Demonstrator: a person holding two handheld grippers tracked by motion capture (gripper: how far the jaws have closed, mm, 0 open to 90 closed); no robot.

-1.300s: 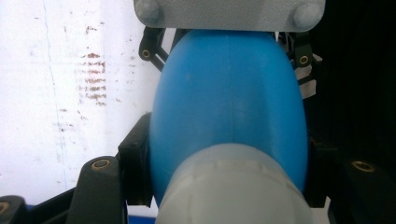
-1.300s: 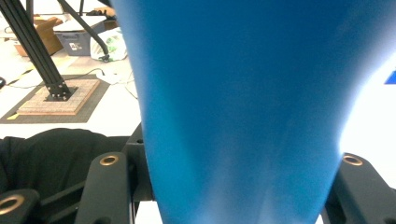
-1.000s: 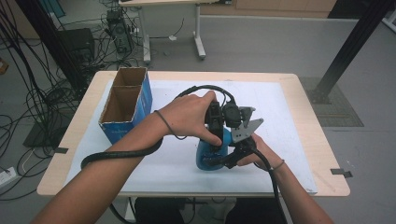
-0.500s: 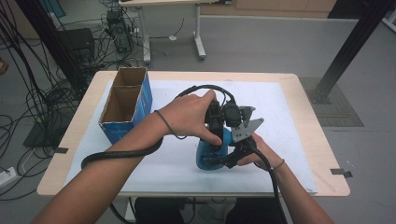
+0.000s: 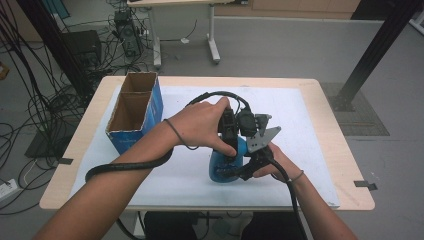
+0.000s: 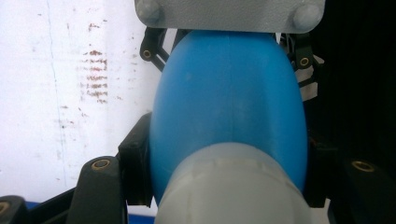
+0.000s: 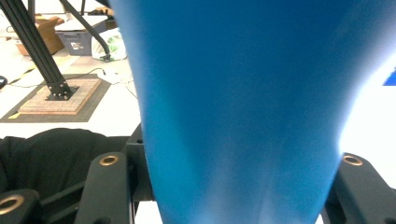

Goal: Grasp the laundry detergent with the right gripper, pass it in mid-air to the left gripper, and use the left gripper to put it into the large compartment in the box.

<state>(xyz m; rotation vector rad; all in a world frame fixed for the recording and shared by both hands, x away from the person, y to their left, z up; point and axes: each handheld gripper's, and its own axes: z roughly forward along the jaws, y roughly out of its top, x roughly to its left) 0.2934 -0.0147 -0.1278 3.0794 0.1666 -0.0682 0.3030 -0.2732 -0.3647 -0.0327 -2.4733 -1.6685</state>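
Blue bottle [image 5: 223,165] clamped between both tongs, hands low

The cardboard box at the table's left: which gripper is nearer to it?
Left. The left gripper clamps the blue bottle on the side towards the cardboard box; the right gripper grips the bottle's far side.

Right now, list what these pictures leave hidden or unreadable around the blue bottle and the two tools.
- Blue bottle: in the high view, both hands and the tools cover its upper part.
- Its pale cap: in the left gripper view, cut off by the bottom edge.
- Its far end: in the right gripper view, the close, blurred blue body blocks it.
- Cardboard box: its print is too small to read in the high view.
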